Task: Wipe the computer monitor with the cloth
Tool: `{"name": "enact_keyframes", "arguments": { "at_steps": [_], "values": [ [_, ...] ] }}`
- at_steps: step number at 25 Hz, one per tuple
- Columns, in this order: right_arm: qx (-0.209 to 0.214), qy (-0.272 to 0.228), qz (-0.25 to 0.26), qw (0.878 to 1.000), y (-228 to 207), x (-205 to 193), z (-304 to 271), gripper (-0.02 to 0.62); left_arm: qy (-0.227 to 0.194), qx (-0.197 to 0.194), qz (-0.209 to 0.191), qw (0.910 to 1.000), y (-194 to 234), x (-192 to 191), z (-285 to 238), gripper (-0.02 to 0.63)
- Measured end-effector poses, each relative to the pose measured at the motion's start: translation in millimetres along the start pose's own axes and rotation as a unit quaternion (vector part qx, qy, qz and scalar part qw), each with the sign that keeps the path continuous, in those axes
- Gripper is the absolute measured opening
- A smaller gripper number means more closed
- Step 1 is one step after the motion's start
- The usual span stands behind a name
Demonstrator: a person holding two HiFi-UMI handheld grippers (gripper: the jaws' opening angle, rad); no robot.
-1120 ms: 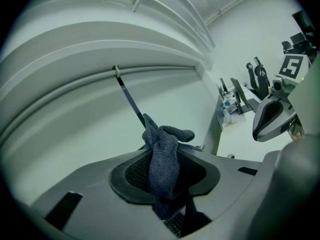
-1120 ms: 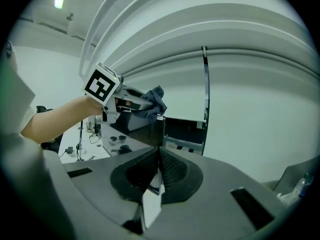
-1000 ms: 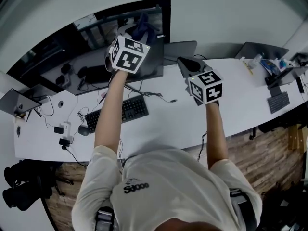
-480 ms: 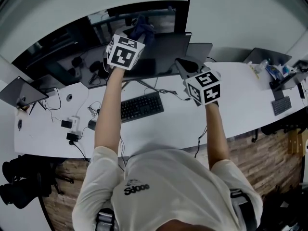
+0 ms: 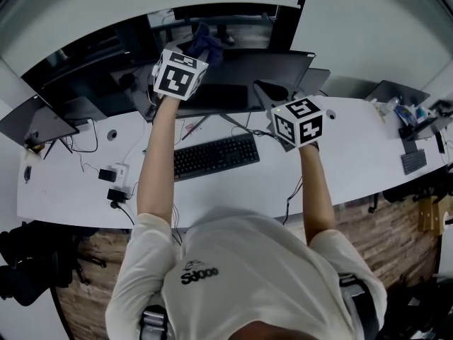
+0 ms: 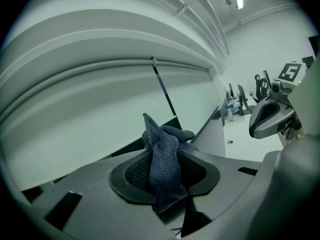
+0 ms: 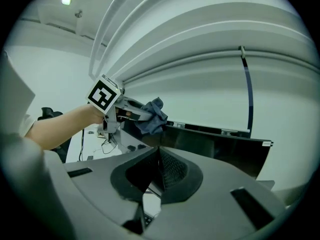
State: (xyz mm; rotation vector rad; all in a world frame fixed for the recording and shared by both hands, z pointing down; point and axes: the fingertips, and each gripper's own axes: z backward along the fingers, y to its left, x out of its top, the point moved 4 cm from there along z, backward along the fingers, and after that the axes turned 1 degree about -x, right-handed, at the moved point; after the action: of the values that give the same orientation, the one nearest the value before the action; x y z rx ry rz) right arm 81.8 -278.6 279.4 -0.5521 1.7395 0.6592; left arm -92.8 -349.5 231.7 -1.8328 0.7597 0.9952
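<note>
Though the head view hides the grip, left gripper [image 6: 167, 181] pinches the cloth [image 6: 161, 146]; right gripper [image 7: 159, 176] is closed, empty.

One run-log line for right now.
left gripper shut on cloth | cloth at monitor top edge | right gripper shut, empty
</note>
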Motion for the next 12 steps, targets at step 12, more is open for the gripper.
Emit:
{"name": "enact_keyframes", "arguments": {
  "at_steps": [12],
  "values": [
    [0.008,-0.044,0.013,0.999,62,37,-62,0.006,0.000,0.049,-0.025,0.9985,81,-46,52,0.137]
  ]
}}
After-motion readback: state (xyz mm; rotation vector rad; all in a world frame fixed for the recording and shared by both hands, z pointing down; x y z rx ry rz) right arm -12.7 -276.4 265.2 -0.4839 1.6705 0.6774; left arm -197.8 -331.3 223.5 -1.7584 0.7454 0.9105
